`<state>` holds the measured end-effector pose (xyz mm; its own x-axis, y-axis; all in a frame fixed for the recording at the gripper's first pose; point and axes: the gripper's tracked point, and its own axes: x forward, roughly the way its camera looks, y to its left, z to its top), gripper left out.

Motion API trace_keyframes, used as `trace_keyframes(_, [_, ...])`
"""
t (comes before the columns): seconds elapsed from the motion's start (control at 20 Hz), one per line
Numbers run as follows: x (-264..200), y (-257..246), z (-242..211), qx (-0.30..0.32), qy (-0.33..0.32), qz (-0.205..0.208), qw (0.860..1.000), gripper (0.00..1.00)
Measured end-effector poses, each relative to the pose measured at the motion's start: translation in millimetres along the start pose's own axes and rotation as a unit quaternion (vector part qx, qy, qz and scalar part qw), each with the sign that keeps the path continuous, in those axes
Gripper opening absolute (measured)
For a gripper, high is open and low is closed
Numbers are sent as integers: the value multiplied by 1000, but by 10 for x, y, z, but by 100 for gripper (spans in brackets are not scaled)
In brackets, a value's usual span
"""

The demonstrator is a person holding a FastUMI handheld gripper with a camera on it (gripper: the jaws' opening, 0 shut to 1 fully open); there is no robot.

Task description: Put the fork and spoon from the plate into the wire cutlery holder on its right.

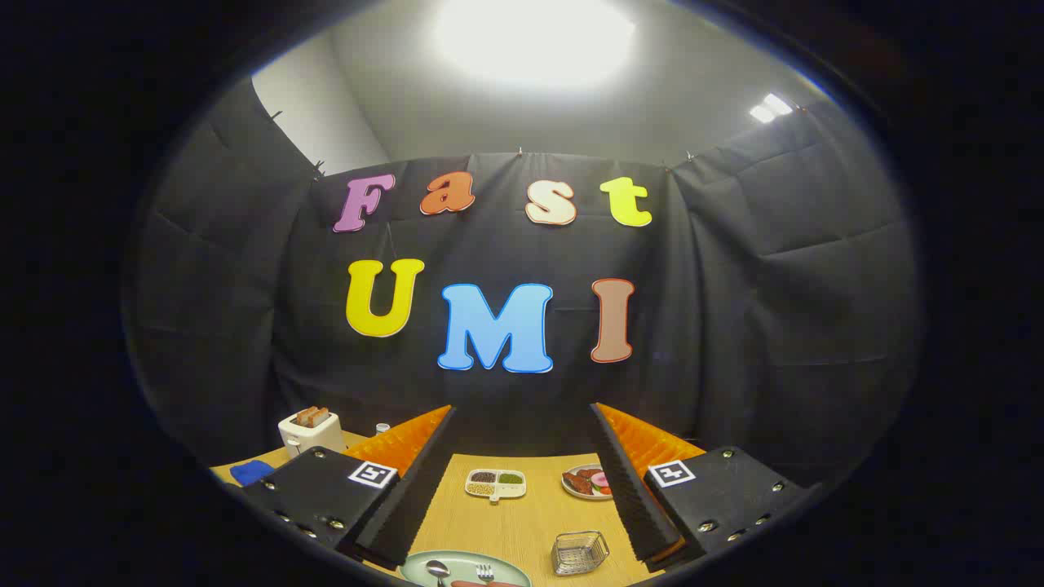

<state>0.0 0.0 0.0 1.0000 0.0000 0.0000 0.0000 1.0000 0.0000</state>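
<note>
We are holding the gripper high and level over the bench, its jaws spread wide and grasping nothing, so the whole work area is lying open between them. We judge this to be the approach stage, with neither utensil lifted yet.

The plate is sitting at about 6 o'clock, close under the jaws, and on it the spoon is lying just beside the fork, spoon toward 9 o'clock of the fork. The wire cutlery holder is standing upright at 3 o'clock of the plate, apart from it, mouth facing up, which is suiting a drop from above.

Farther out at 12 o'clock, a divided snack tray and a dish of food are resting well clear of our path. A toaster and a blue cloth are sitting toward 10 o'clock.

We are expecting to tip the jaws downward next, since both utensils are lying flat and thin and asking for a narrow pinch.
</note>
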Motion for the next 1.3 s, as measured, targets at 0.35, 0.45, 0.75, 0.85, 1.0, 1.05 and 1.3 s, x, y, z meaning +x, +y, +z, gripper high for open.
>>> trace_keyframes(0.35, [-3,41,-42,-4,6,6,1000,97])
trace_keyframes(0.45, [1,67,-41,-5,6,10,1000,97])
trace_keyframes(0.75, [22,104,-89,-7,14,16,1000,96])
trace_keyframes(0.85, [20,118,-102,-5,15,18,1000,96])
trace_keyframes(1.0, [34,119,-137,-5,17,21,1000,96])
trace_keyframes(1.05, [38,132,-143,-8,17,24,1000,96])
trace_keyframes(1.3, [21,251,-247,-37,15,52,998,97])
